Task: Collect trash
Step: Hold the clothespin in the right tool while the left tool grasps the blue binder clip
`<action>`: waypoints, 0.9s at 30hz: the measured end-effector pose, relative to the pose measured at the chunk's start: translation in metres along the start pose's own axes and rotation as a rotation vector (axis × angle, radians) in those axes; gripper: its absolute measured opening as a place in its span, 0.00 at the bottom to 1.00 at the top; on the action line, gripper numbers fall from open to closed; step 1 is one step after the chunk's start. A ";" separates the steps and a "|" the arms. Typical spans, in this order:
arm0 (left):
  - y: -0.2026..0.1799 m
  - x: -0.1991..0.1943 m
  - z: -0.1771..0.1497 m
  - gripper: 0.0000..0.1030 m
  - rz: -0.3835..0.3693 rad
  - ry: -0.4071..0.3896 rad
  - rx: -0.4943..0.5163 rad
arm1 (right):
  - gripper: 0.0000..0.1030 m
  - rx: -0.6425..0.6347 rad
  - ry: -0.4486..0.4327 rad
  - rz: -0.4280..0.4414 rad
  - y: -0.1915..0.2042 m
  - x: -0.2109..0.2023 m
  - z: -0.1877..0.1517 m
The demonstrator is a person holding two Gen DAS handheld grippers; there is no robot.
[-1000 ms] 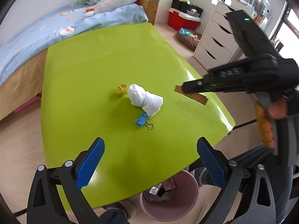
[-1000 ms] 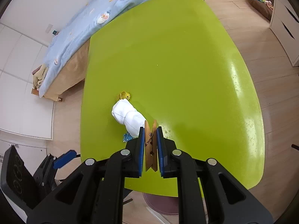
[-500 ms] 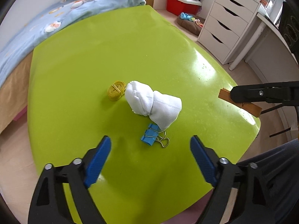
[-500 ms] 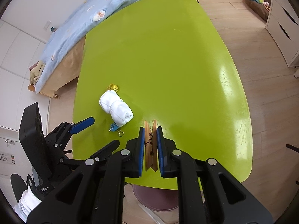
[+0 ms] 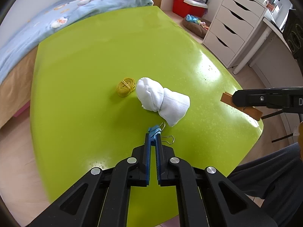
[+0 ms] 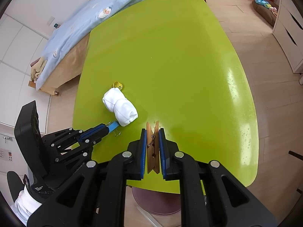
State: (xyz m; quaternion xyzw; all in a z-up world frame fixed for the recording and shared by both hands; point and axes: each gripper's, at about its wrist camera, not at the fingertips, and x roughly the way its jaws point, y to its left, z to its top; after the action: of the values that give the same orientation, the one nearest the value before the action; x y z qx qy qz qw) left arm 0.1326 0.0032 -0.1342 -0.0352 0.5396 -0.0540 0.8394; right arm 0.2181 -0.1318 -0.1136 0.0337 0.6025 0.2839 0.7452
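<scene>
Left wrist view: the left gripper (image 5: 153, 138) has its two blue pads drawn together on the blue binder clip (image 5: 154, 129), which sits on the green table (image 5: 90, 60). The clip's wire handles poke out to the right of the pads. Just beyond the clip lies a rolled white sock (image 5: 162, 102), its near end almost touching the clip. A yellow coil (image 5: 126, 87) of tape lies just beside the sock's far end. At the right edge of the table the right gripper (image 5: 238, 102) comes in from the side, clamped on a wooden clothespin (image 5: 225, 99) held above the table's corner. A white drawer unit (image 5: 234, 30) stands on the floor beyond the table, and a bed (image 5: 56, 20) with a blue cover lies along the far left.

Right wrist view: the right gripper (image 6: 153, 132) holds the clothespin (image 6: 153, 147) upright between its closed pads, over the near edge of the table (image 6: 180, 56). To the left, the left gripper (image 6: 108, 128) reaches in low, its tips pinched on the clip (image 6: 113, 125) right beside the sock (image 6: 121, 109). The coil (image 6: 117, 85) sits at the sock's far end. Below the table edge a pink bin (image 6: 157, 202) stands on the floor, partly hidden by the gripper.
</scene>
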 end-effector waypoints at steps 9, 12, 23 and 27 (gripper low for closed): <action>0.004 -0.020 -0.006 0.00 -0.003 -0.019 -0.030 | 0.12 -0.045 -0.010 -0.014 0.012 -0.004 -0.009; 0.002 -0.025 -0.009 0.00 -0.011 -0.020 -0.018 | 0.12 -0.050 -0.015 -0.014 0.013 -0.007 -0.012; -0.004 -0.024 -0.006 0.94 0.031 -0.050 0.050 | 0.12 -0.048 -0.016 -0.015 0.014 -0.010 -0.015; -0.002 -0.017 -0.003 0.94 0.026 -0.039 0.053 | 0.12 -0.045 -0.011 -0.013 0.013 -0.008 -0.014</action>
State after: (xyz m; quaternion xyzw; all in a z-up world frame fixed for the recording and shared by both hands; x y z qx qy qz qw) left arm 0.1232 0.0031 -0.1202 -0.0071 0.5219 -0.0569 0.8511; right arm 0.1997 -0.1288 -0.1052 0.0147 0.5922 0.2923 0.7508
